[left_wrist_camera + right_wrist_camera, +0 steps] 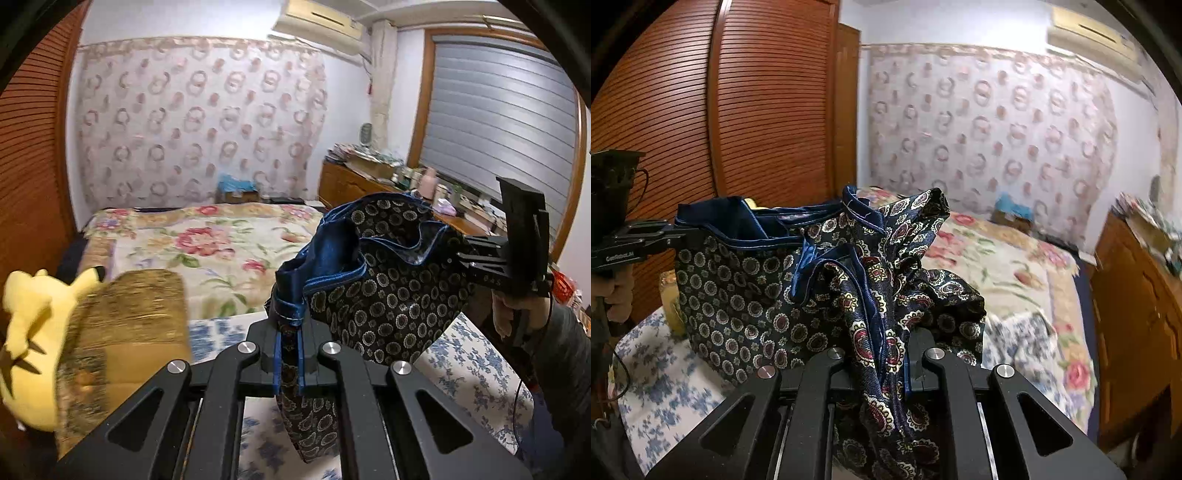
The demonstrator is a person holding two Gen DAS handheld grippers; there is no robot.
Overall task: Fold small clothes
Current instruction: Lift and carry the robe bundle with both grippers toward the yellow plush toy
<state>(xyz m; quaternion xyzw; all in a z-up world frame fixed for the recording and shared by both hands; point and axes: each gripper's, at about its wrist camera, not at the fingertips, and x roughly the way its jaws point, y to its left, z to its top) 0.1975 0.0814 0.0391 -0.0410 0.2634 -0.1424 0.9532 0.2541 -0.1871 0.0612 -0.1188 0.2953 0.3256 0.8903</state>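
A small dark navy garment (388, 280) printed with round medallions and edged in blue hangs in the air between both grippers. My left gripper (289, 343) is shut on one bunched edge of it, and fabric droops below the jaws. In the left wrist view my right gripper (461, 254) holds the far side, gripped by a person's hand (517, 314). Seen from the right wrist, the garment (768, 291) spreads leftward, my right gripper (882, 354) is shut on a crumpled corner, and my left gripper (670, 236) pinches the far edge.
Below lies a white cloth with blue flowers (469, 362). A yellow plush toy (29, 332) and a gold-patterned cushion (129, 321) sit at the left. Behind are a floral bed (207, 243), a brown slatted wardrobe (757, 103) and a cluttered wooden cabinet (1137, 295).
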